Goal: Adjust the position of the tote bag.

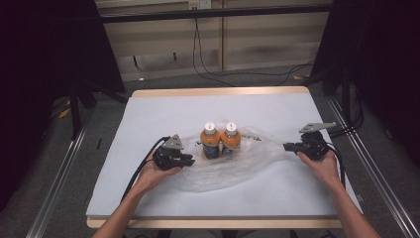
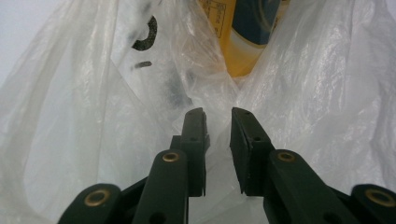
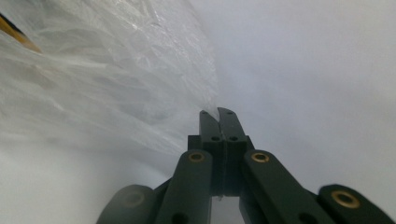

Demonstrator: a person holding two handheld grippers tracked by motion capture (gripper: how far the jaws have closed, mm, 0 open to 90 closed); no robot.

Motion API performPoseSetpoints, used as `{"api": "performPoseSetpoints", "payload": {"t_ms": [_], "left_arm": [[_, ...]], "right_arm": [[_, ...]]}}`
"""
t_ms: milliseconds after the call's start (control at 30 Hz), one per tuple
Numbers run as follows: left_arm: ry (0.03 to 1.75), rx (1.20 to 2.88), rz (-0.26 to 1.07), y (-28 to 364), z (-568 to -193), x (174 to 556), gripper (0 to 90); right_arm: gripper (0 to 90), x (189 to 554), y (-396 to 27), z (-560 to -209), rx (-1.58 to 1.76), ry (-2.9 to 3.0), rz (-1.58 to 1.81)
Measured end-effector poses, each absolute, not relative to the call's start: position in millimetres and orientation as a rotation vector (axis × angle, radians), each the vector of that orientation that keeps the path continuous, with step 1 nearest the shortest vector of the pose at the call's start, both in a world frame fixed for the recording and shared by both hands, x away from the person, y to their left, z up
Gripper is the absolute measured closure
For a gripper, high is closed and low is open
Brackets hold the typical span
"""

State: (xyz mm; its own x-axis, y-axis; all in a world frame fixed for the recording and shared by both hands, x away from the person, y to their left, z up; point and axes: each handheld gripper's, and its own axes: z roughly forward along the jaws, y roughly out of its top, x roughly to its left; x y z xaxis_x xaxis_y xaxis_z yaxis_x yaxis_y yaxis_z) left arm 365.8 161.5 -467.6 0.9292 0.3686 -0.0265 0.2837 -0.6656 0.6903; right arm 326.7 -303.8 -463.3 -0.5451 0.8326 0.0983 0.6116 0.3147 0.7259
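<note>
at table centre in the high view, two bottles (image 1: 220, 140) stand upright on a thin plastic bag (image 1: 233, 166). left gripper view: left gripper (image 2: 218, 119) jaws apart, film between them. right gripper view: right gripper (image 3: 218, 115) clamped on the bag edge. bag seems soft, slippery, tears easily; bottles probably heavy, so grip bunched film.

Looks forward and down from above the near edge of the table (image 1: 148, 106). Rides each gripper, close to the surface, facing inward along the jaws. Shares with both the clear plastic bag (image 1: 247, 158) (image 2: 93, 116) (image 3: 116, 70) (very near there).
</note>
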Motion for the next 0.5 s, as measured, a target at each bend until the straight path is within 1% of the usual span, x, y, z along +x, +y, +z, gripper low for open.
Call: {"api": "performPoseSetpoints", "payload": {"t_ms": [33,167,267,400,467,500], "left_arm": [[0.46,2.34,0.158,162,-467,366,74.0],[0.475,2.329,0.156,166,-470,373,74.3],[0.477,2.35,0.18,170,-476,376,78.2],[0.502,2.338,0.195,173,-478,380,82.2],[0.524,2.329,0.203,174,-479,382,82.8],[0.521,2.336,0.23,174,-479,384,83.3]], "right_arm": [[90.0,322,-306,-468,1.315,2.314,1.03],[90.0,316,-309,-476,1.331,2.324,1.017],[90.0,315,-309,-482,1.355,2.317,1.023],[90.0,312,-309,-482,1.348,2.314,1.014],[90.0,312,-308,-481,1.33,2.315,0.998],[90.0,312,-308,-481,1.336,2.313,1.0]]}}
